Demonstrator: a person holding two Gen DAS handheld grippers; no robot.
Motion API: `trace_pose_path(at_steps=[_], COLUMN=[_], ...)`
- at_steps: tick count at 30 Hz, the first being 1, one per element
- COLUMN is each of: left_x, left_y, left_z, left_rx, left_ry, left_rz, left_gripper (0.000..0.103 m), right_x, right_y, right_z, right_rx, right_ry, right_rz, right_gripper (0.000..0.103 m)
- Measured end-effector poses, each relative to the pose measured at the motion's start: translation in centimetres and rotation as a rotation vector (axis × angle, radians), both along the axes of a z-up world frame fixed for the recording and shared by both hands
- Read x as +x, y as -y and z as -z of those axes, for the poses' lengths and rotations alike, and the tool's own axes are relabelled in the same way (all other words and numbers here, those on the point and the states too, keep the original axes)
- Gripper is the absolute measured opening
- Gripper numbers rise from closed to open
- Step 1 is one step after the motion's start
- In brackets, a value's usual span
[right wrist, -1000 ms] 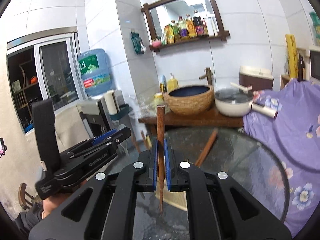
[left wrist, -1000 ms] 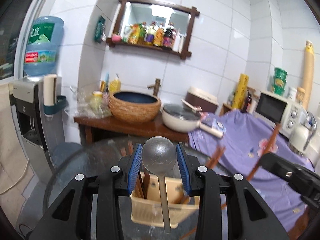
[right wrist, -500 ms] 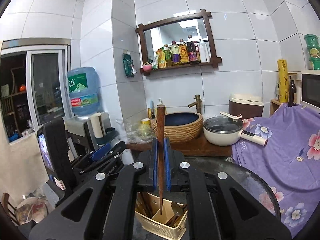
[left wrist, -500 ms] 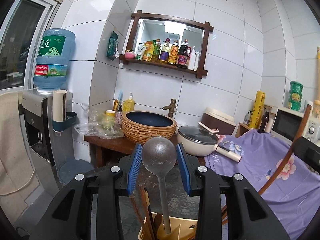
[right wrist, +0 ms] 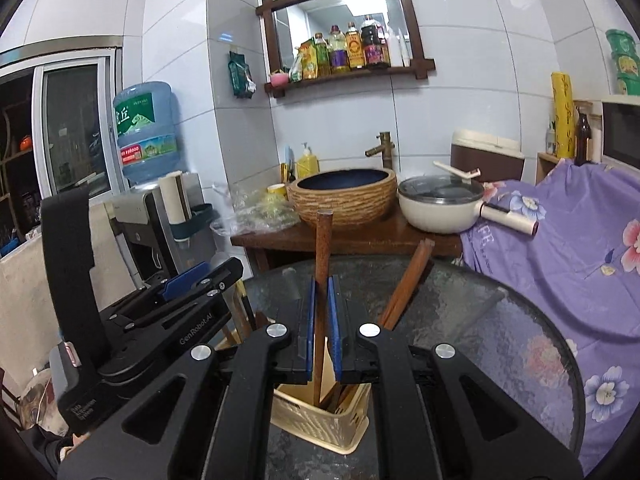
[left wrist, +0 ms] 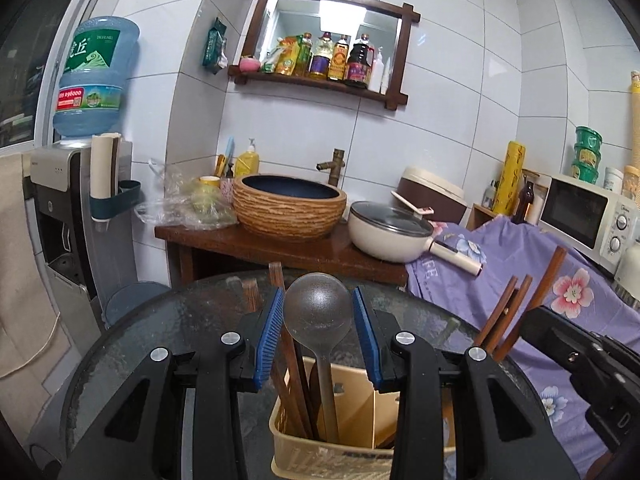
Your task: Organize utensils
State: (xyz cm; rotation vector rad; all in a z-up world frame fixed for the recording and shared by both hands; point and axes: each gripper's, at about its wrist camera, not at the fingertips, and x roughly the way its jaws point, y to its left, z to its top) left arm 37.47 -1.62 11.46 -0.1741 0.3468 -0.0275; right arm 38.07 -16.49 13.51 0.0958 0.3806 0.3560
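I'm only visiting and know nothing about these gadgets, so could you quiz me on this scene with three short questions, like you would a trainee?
1. True or false: the right gripper is shut on a wooden chopstick that stands over the beige utensil basket.
2. What sits between the pads of the left gripper? A) a fork B) a metal spoon C) a knife
3. Fill in: the basket stands on a round ___ table.

Key
1. True; its lower end reaches into the basket.
2. B, the metal spoon, bowl up, handle down in the basket. The pads flank the bowl with slim gaps.
3. Glass.
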Motion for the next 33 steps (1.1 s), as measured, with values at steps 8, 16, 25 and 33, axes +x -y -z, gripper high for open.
trace_pose_path(at_steps=[8, 16, 25, 33], left_x=[0.0, -1.2, -4.8, -10.8], left_y=[0.4, 0.5, 1.3, 0.0], left_z=[2.3, 2.7, 2.4, 4.7], left_rx=[0.044, 0.060, 0.147, 0.129], left_ry=[-0.057, -0.052, 0.024, 0.061], left_rz=[0.054, 0.100, 0.120, 0.130], left_gripper=[0.035, 0.044, 0.074, 0.096], right_x=[0.3, -0.2, -3.8, -10.0], right_y=[-0.3, 0.8, 4.0, 4.5], right_z=[2.6, 3.6, 3.3, 5.7], right_rx=[-0.022, -0.016, 0.045, -0.068], right_ry=[-0.047, -0.055, 0.012, 0.105], right_rz=[-0.022, -0.004, 0.049, 0.090], right_gripper=[0.006, 0.021, 0.072, 0.097])
